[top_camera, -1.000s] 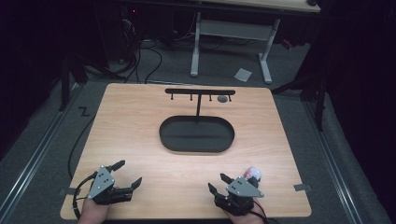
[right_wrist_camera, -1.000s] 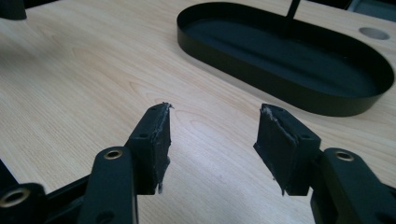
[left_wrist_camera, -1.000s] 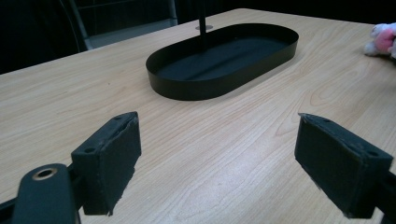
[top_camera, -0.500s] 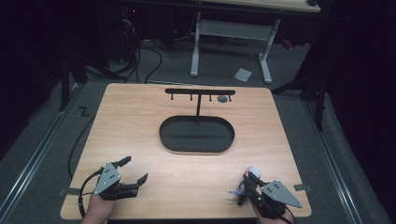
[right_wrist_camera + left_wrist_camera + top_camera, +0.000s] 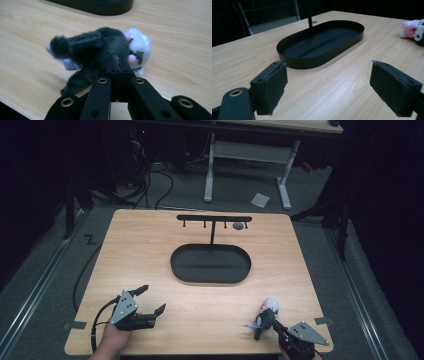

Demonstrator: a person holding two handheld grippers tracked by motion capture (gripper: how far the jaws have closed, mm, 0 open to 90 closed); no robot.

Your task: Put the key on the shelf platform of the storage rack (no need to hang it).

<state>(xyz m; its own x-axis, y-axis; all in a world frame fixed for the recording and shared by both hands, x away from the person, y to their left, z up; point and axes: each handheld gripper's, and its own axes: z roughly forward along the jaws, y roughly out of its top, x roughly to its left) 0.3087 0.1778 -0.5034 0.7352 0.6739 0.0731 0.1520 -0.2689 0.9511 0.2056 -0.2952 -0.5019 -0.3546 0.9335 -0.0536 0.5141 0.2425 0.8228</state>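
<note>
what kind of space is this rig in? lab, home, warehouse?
Probably a lab or test workspace. A bare wooden table stands on grey floor with loose cables behind it, a metal-legged desk frame beyond, and dark surroundings. Nothing looks domestic apart from the plush toy in the right gripper.

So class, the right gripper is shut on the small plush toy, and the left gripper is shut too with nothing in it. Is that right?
Not quite. The right gripper is indeed shut on the plush toy, but the left gripper is open: the left gripper view shows its fingers wide apart, with bare table between them and nothing held.
</note>
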